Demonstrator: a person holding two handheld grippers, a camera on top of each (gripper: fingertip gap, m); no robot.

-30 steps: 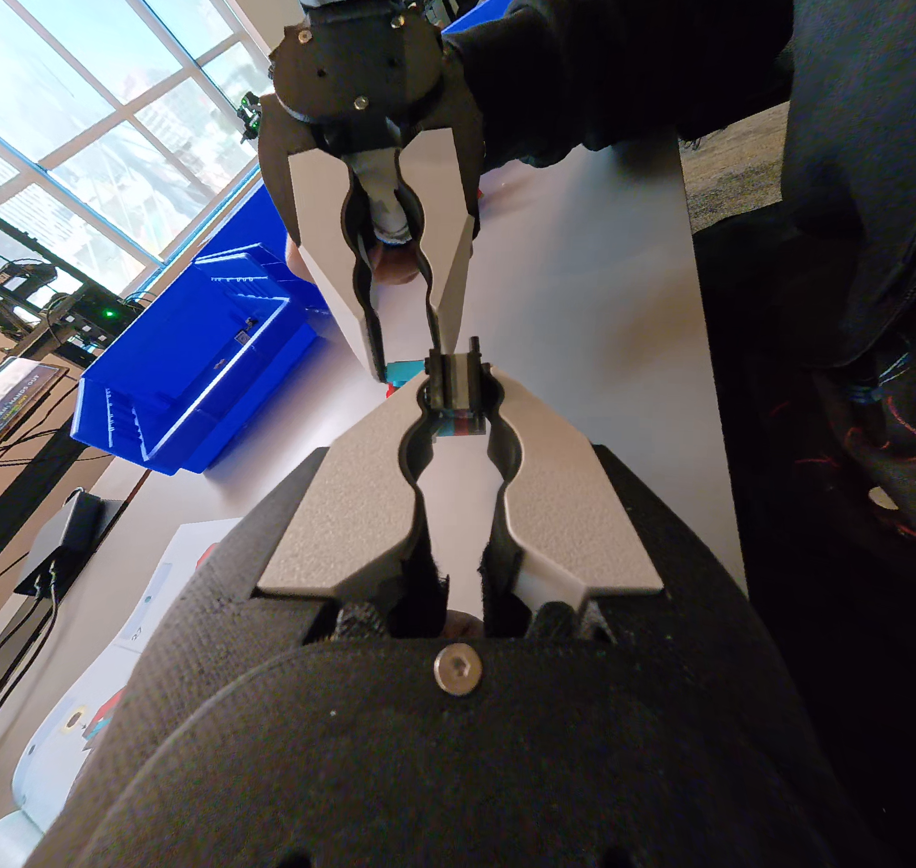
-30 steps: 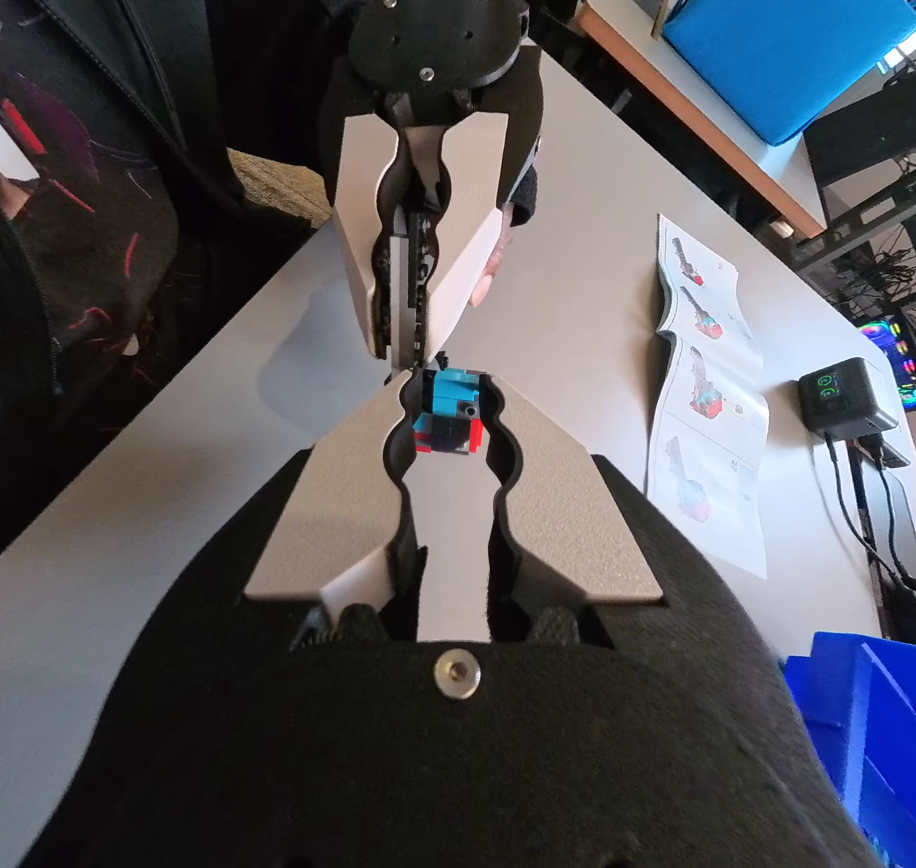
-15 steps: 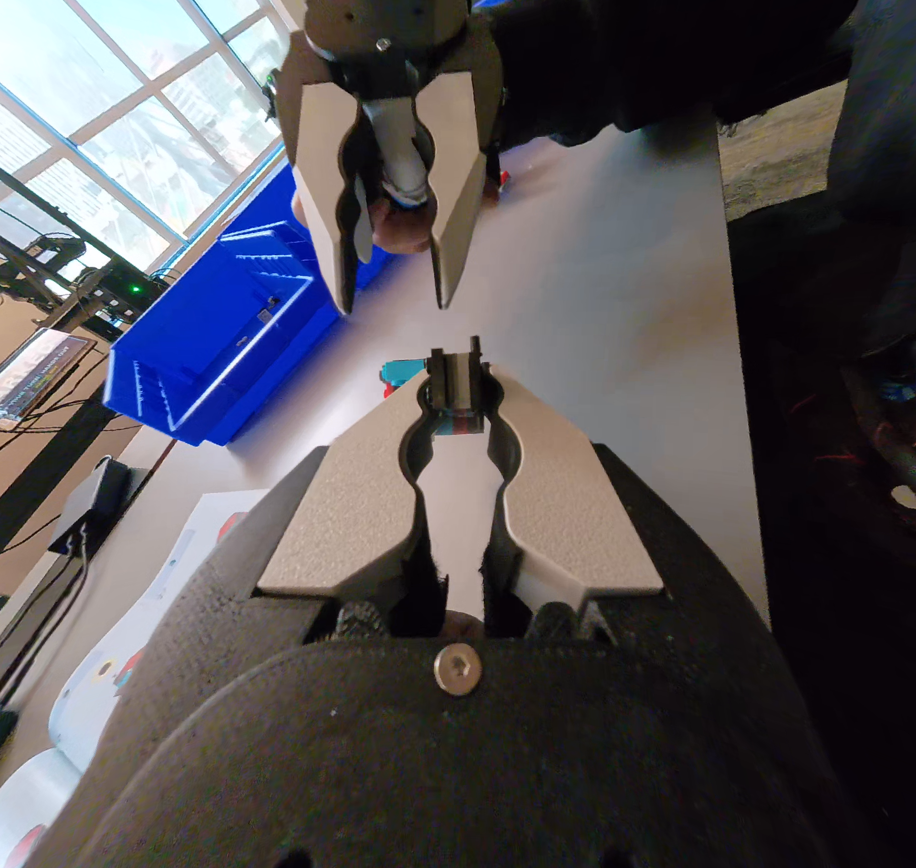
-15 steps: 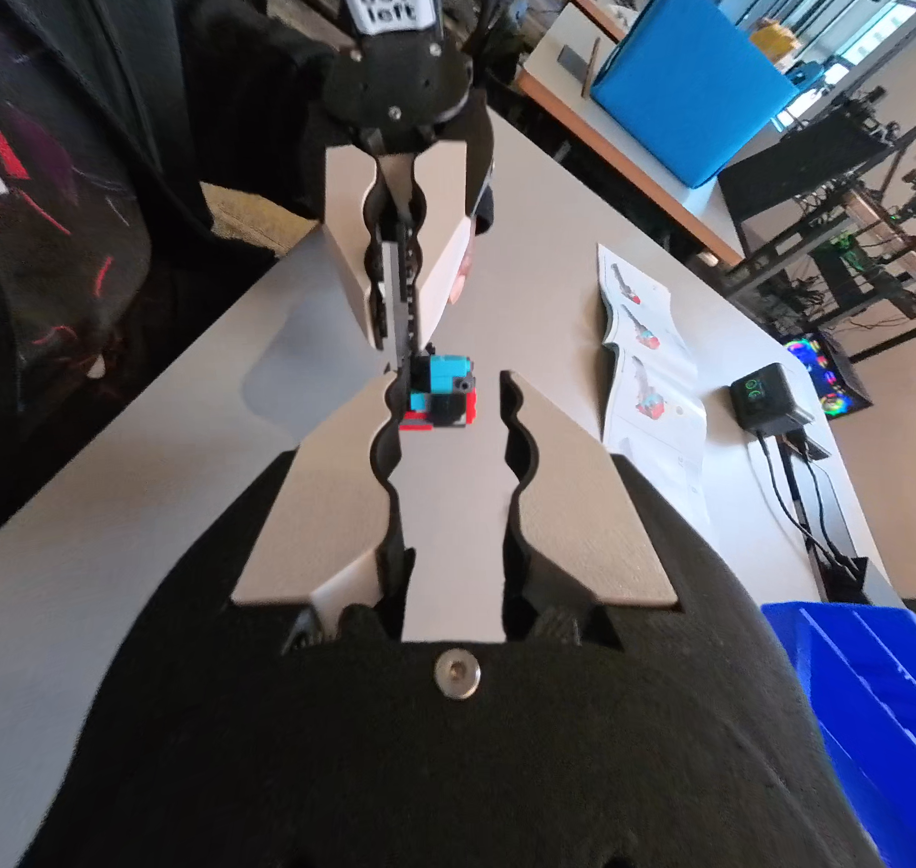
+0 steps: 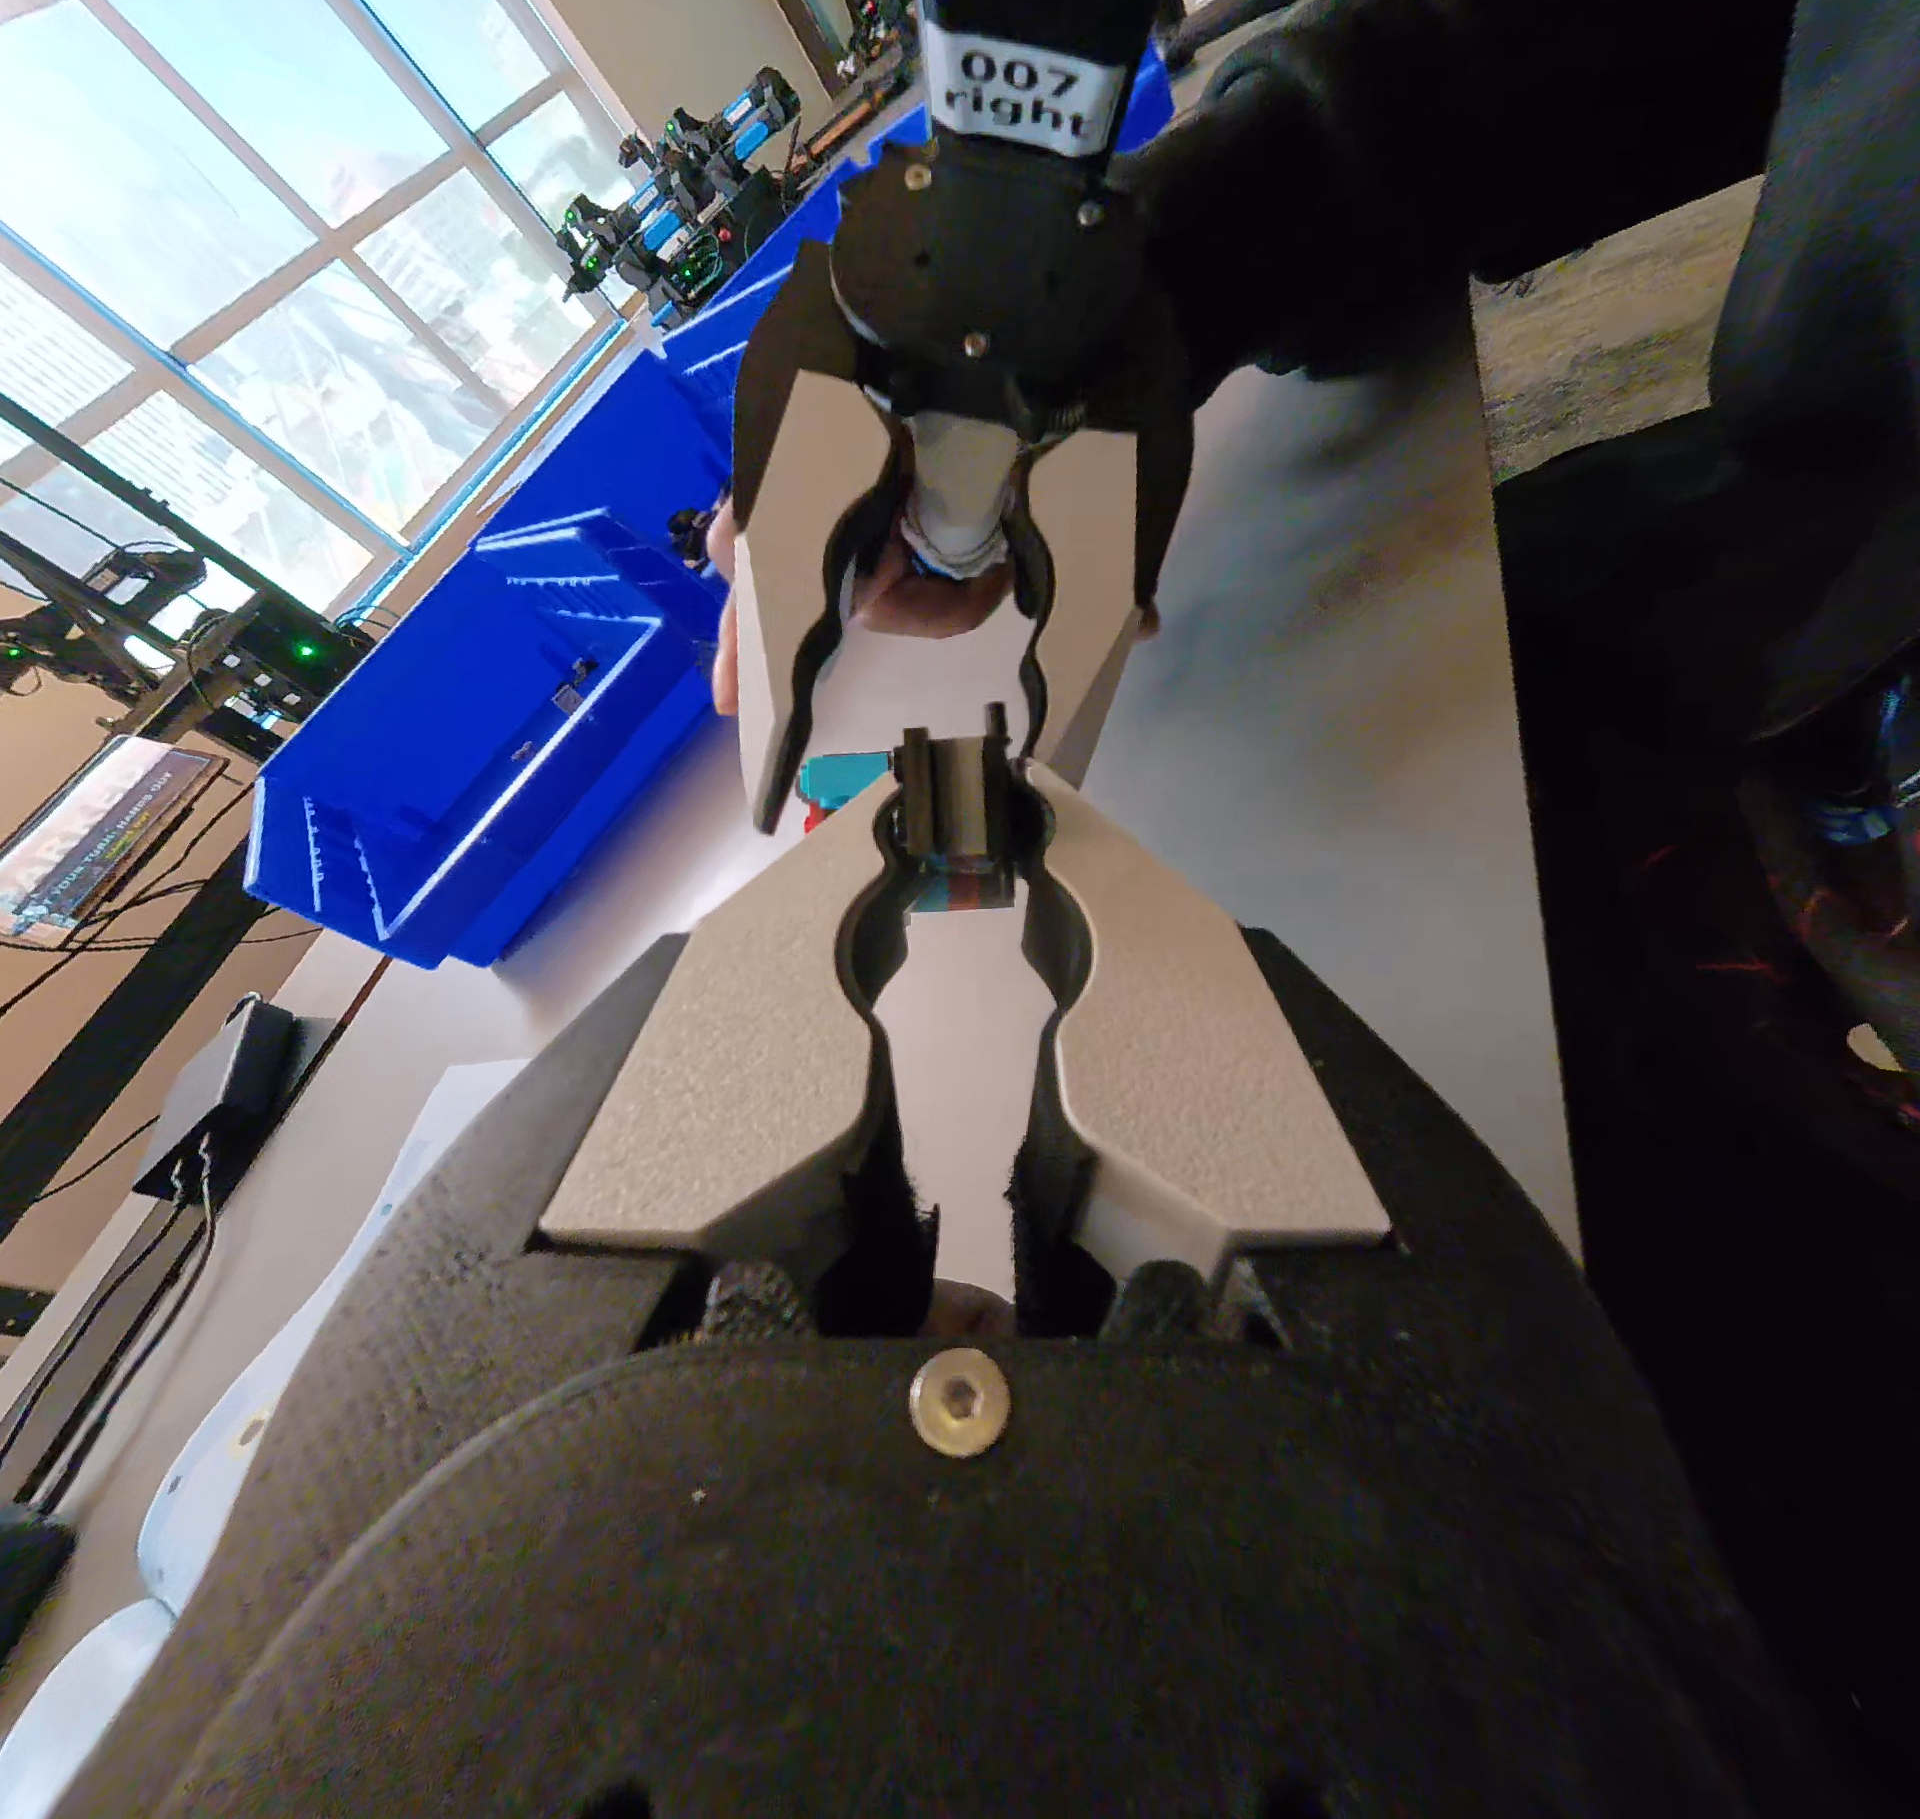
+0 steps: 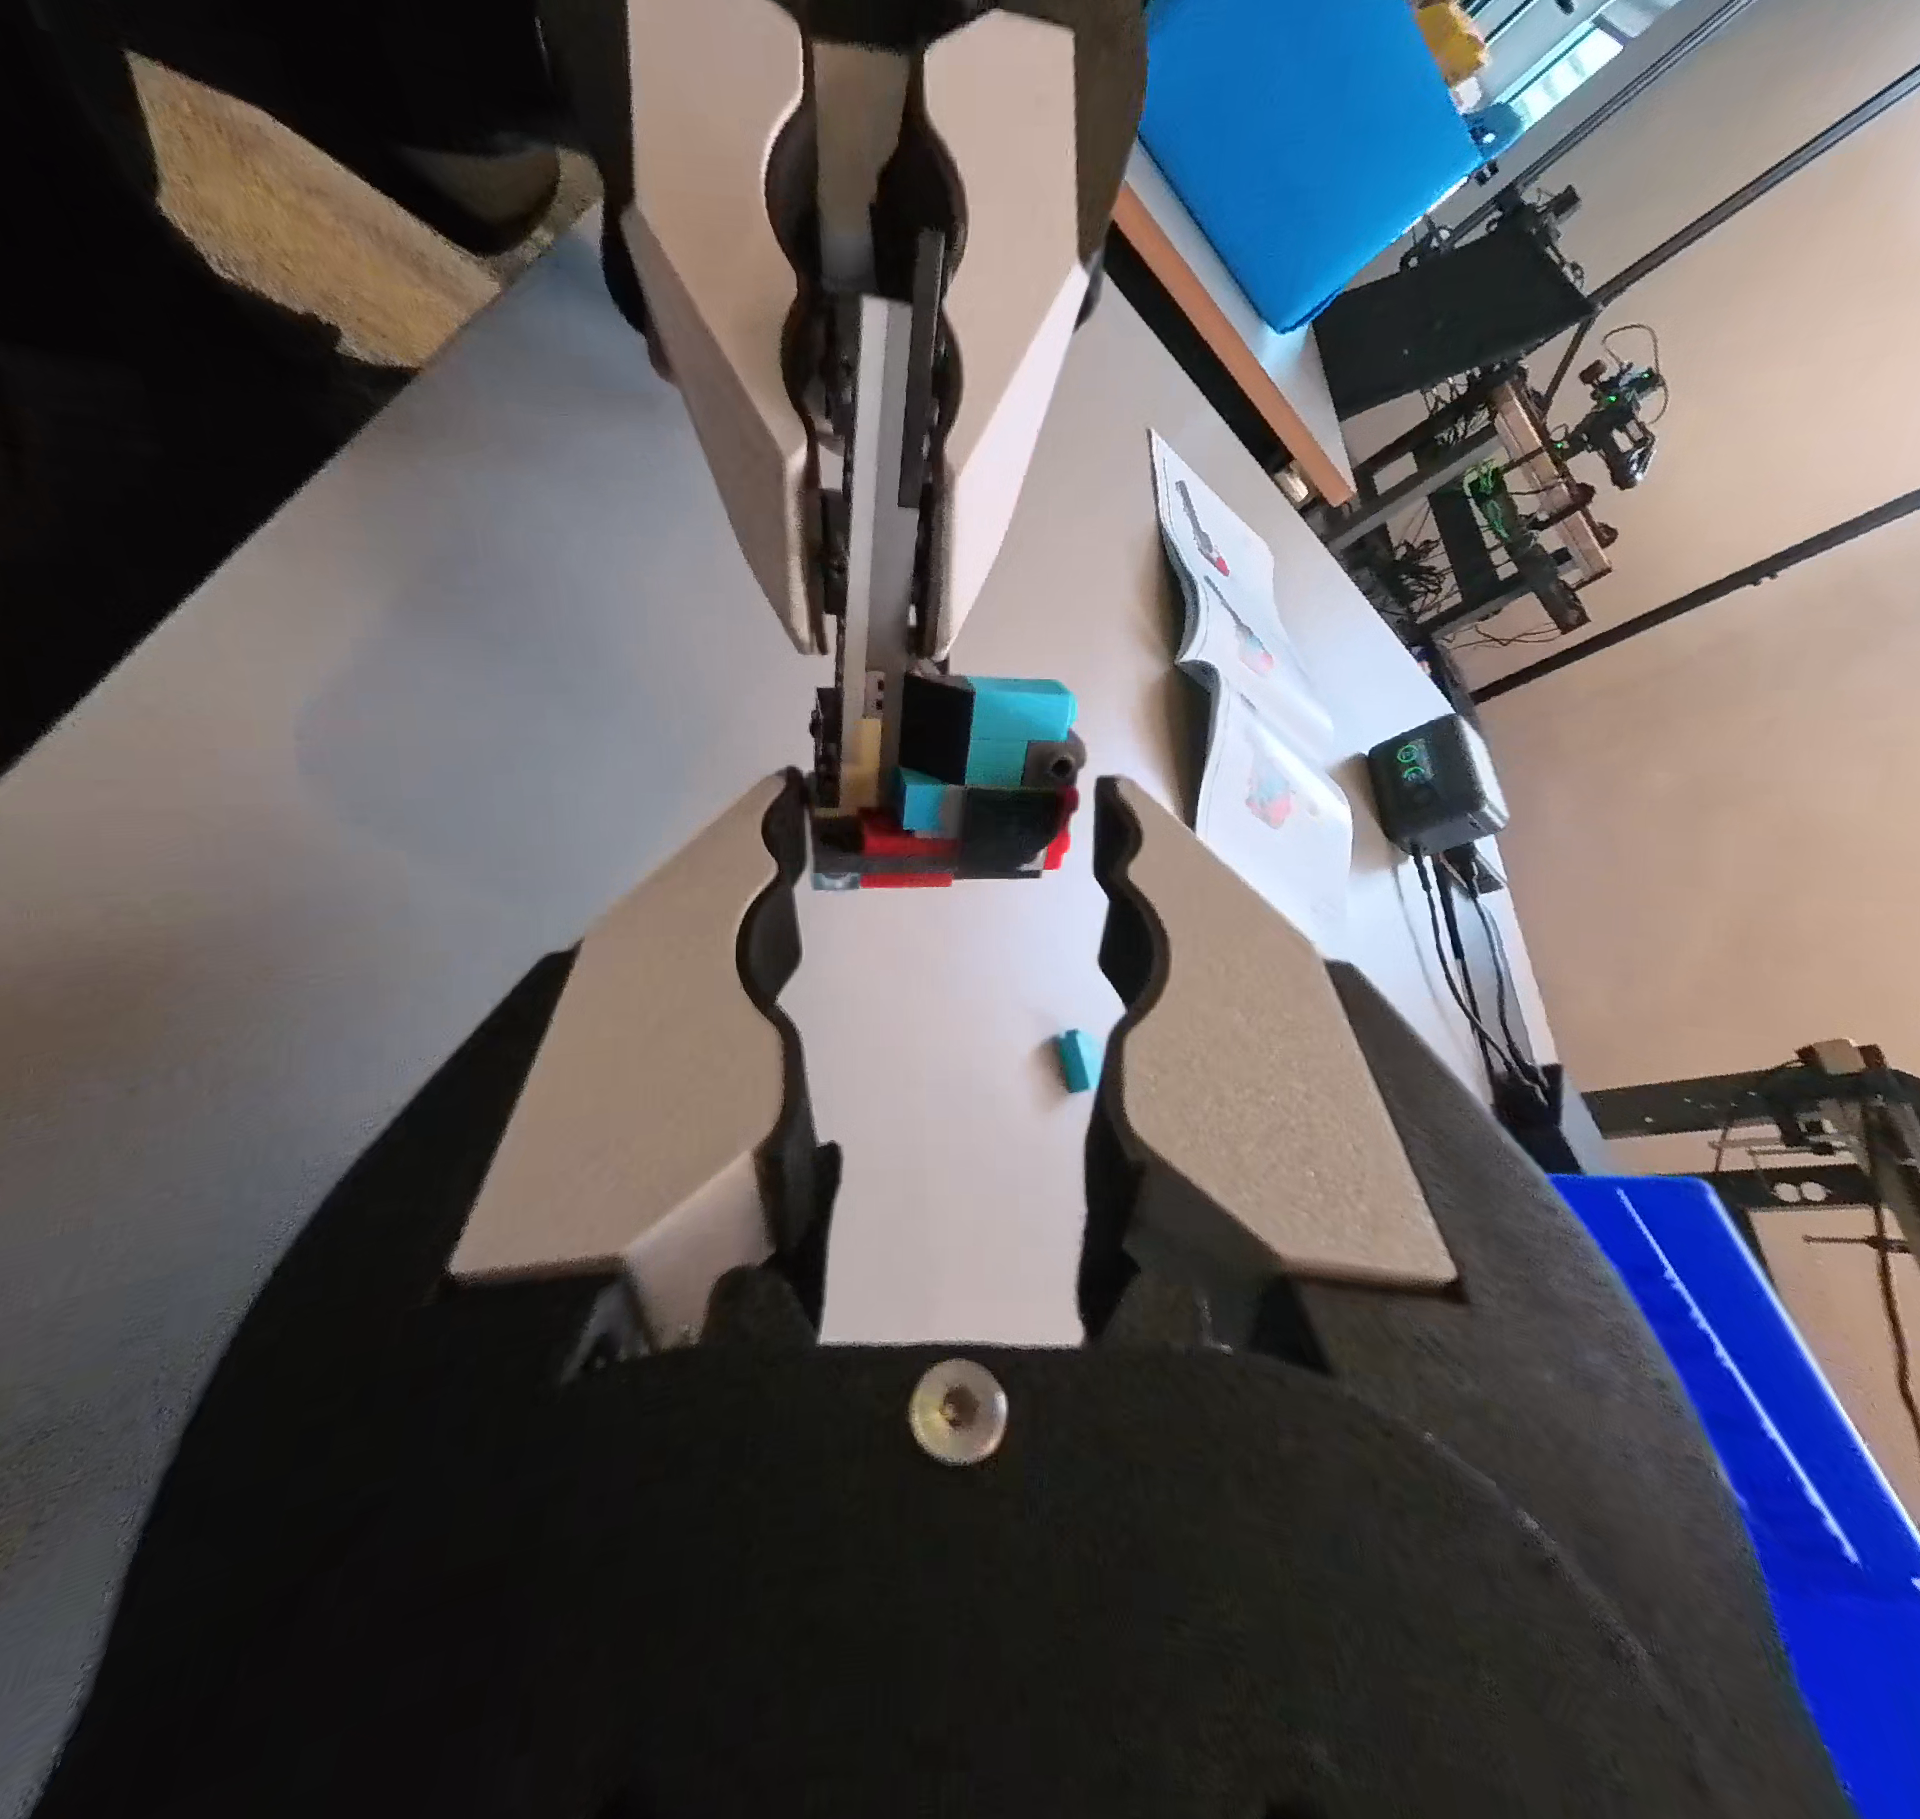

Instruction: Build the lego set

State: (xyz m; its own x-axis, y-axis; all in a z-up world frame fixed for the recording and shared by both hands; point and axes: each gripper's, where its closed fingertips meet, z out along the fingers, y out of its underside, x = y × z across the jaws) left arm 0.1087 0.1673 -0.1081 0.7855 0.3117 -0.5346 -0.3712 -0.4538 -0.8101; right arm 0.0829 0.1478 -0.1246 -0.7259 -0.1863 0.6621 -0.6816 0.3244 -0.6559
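Note:
My left gripper (image 5: 956, 782) is shut on the long grey and black end of a small lego model (image 5: 951, 819) and holds it above the white table (image 5: 1299, 730). In the right wrist view the model (image 6: 987, 772) shows teal, black and red bricks sticking out below the left gripper (image 6: 878, 647). My right gripper (image 6: 951, 793) is open, one finger on each side of the model, not touching it. It also shows in the left wrist view (image 5: 914, 782), facing my left one. A loose teal brick (image 6: 1075, 1057) lies on the table below.
An open instruction booklet (image 6: 1247, 647) and a black device with a green display (image 6: 1434, 793) lie to the right. A blue bin (image 5: 468, 730) stands near the window, also seen in the right wrist view (image 6: 1766, 1457). A person's dark sleeve (image 5: 1403, 159) is behind the right gripper. The grippers are tip to tip, or close to it. The loose teal brick (image 6: 1075, 1057) lies around 11 cm away from my right fingertips.
My right gripper let go of the model, opened and pulled back, then came in again with its jaws wide on both sides of it. My left gripper kept its hold.

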